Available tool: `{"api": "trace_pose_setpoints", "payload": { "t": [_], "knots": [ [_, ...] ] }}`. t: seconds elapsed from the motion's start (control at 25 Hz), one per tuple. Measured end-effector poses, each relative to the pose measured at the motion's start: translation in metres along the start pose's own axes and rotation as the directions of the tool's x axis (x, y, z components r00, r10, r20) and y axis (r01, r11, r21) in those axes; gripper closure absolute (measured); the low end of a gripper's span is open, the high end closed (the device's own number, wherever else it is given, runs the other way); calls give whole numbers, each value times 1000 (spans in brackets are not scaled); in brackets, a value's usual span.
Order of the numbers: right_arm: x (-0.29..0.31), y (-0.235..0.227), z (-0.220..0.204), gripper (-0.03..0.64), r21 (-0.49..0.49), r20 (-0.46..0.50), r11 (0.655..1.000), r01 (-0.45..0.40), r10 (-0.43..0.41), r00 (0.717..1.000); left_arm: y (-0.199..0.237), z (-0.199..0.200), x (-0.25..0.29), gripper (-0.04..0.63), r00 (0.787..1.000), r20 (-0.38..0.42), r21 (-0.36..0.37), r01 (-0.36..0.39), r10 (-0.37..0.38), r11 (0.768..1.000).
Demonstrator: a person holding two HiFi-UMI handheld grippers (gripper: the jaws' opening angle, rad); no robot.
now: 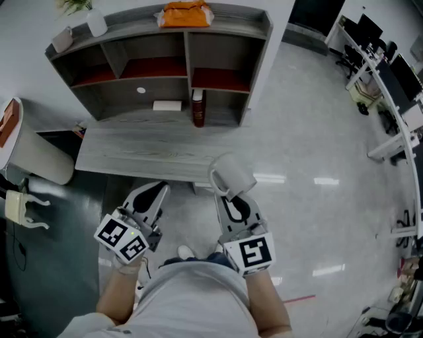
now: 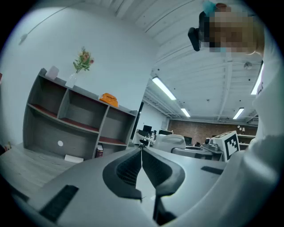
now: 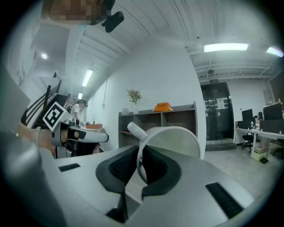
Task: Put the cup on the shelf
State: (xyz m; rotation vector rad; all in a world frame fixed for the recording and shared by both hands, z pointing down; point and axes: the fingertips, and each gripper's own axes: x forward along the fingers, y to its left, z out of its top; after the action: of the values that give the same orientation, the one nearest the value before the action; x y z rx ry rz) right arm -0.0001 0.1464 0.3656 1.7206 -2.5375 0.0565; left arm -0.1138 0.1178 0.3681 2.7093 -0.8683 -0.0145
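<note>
Right gripper (image 3: 140, 153) fingers pinch thin wall of cup (image 3: 177, 142) at rim, centre frame. Cup looks light, stiff, smooth, probably slippery. Left gripper (image 2: 142, 150) fingers together, empty.

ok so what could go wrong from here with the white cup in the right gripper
1. The right gripper pinches the white cup only by a thin stretch of its rim, with the cup tipped on its side. It may pivot or slip during the carry.
2. The grey wooden shelf unit has low compartments. The cup could knock a divider or the dark red upright item in the lower right one.
3. The shelf top already holds an orange object, so room there looks limited.
</note>
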Motion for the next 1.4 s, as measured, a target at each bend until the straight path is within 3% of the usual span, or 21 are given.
{"api": "trace_pose_setpoints", "payload": {
  "t": [0.32, 0.84, 1.12, 1.4],
  "knots": [
    [-17, -35, -1, 578, -13, 4, 999, -40, 40, 999, -34, -5, 32, 578, 1000, -3, 16, -19, 19, 1000],
    [-37, -98, -9, 578, -67, -35, 991, -114, 112, 993, -73, -21, 77, 578, 990, -3, 15, -138, 138, 990],
    [-14, -111, -22, 578, -84, -81, 988, -131, 125, 989, -56, -24, 89, 578, 985, -2, -9, -172, 172, 985],
    [39, -125, -40, 578, -85, -127, 985, -151, 139, 982, -4, -23, 110, 578, 979, 10, -45, -201, 202, 979]
  ]
}}
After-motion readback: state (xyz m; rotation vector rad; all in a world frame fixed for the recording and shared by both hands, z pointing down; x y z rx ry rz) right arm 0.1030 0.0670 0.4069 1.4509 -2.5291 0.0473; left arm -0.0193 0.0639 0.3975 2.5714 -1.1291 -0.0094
